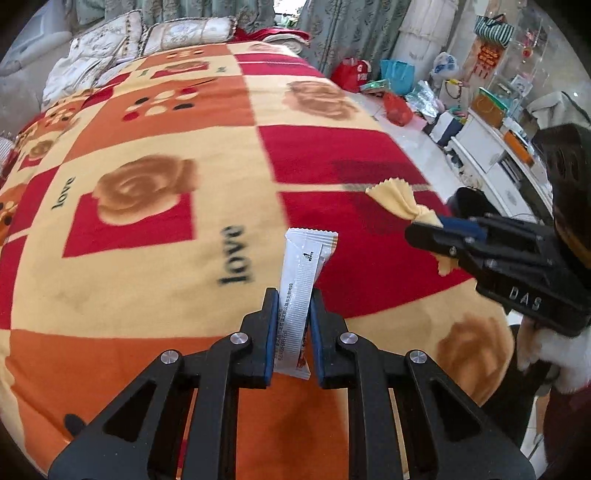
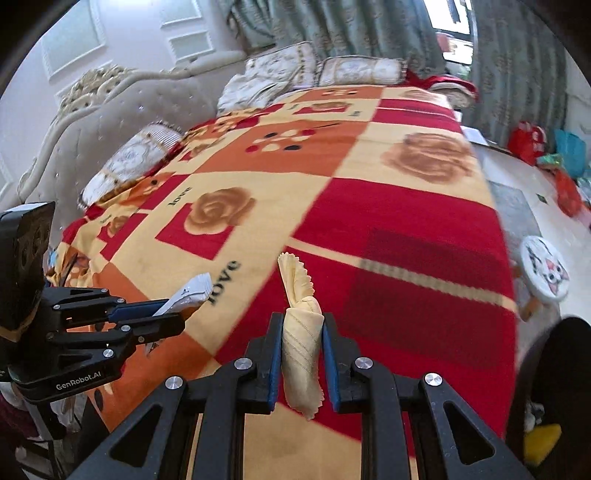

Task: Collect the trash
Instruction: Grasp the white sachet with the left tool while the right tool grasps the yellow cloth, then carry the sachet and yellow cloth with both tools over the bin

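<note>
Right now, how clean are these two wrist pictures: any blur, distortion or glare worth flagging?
Left wrist view: blanket smeared by motion blur, its "love" print soft, yet the white sachet in the left gripper stays sharp. Right wrist view: the same smear across the blanket, while the yellow cloth in the right gripper is crisp. Both views: strong fisheye bulge, dark corners, even daylight, no harsh glare.

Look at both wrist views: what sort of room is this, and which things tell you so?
Most likely a bedroom in a home. A bed with a tufted headboard, a rose-patterned blanket marked "love", and pillows fill the view, with long curtains behind.
</note>
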